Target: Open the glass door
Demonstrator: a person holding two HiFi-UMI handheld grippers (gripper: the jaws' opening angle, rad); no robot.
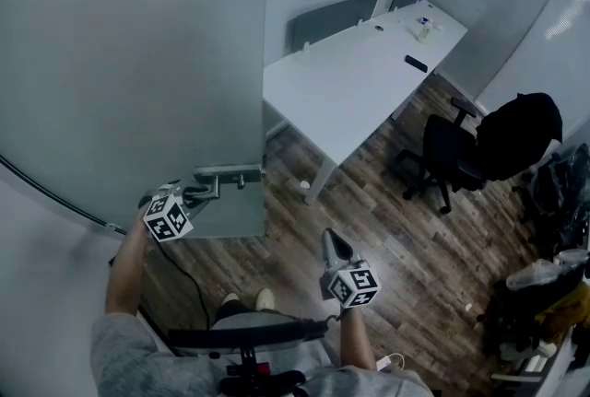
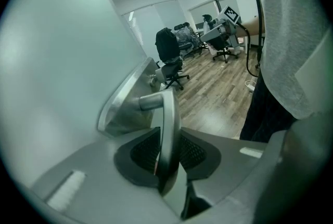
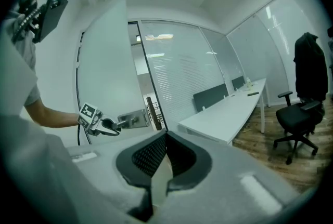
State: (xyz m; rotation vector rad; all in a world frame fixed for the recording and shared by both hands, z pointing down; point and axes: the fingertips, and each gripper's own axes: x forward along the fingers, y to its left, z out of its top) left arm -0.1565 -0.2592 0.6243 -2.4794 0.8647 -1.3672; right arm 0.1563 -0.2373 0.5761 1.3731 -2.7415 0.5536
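Left gripper (image 1: 197, 193) clamps the glass door handle (image 2: 169, 132); right gripper (image 1: 331, 242) closed, empty.

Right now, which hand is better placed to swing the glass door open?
Left. The left tongs are clamped on the door handle of the glass door, so they can likely pull at once. The right tongs are shut on nothing, over the floor, apart from the door.
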